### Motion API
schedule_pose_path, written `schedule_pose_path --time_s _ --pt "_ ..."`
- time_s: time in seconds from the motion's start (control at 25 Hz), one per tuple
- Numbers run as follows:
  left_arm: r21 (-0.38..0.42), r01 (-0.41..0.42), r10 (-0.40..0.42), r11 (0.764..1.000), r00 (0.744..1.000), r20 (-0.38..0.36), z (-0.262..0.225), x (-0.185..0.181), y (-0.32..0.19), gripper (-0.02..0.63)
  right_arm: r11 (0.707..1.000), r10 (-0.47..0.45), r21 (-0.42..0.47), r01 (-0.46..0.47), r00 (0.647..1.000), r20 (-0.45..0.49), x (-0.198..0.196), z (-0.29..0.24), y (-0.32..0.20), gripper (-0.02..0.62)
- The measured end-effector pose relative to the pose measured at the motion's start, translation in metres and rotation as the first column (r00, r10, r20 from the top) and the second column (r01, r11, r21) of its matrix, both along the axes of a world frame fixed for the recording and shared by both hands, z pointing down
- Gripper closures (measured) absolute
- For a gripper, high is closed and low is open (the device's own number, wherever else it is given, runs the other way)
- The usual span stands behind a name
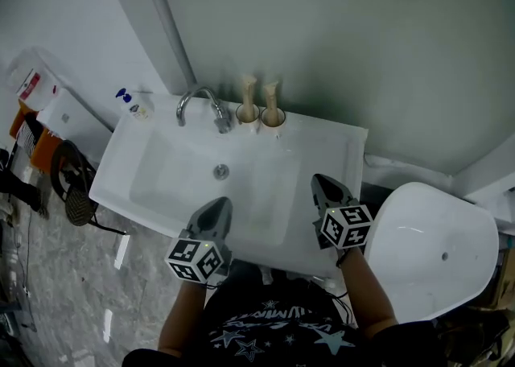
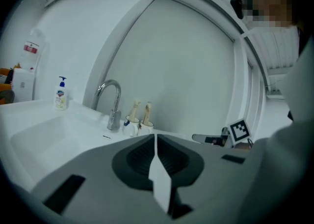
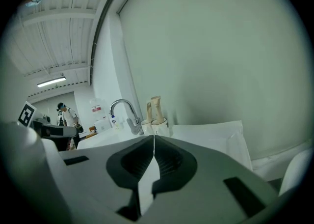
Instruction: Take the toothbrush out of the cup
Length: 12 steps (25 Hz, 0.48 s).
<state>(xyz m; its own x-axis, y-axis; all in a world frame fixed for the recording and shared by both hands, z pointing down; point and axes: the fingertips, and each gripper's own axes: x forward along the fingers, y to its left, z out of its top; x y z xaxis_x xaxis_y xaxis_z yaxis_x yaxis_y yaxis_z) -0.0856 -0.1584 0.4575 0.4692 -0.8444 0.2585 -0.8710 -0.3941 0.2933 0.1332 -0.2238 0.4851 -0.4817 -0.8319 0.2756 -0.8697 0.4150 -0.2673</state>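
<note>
Your two white cups (image 1: pixel 247 115) stand upright side by side, close enough that they may be touching, on the back ledge of the sink (image 1: pixel 322 144), just right of the tap (image 1: pixel 223 120). Each holds one pale beige toothbrush (image 1: pixel 248 88), nearly upright, rising well above the rim; the tops look thick, perhaps capped.

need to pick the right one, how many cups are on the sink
2. Both stand side by side on the back ledge of the sink, just right of the faucet: left cup nearest it, right cup beside that. None seems hidden.
</note>
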Motion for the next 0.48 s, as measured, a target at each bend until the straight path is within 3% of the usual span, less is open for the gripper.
schedule_pose_path --time_s 0.48 --pt "0.019 -0.100 0.101 0.995 0.995 -0.020 -0.011 -0.039 -0.081 0.578 0.995 0.098 0.016 -0.098 0.995 -0.032 -0.033 -0.012 -0.061 0.580"
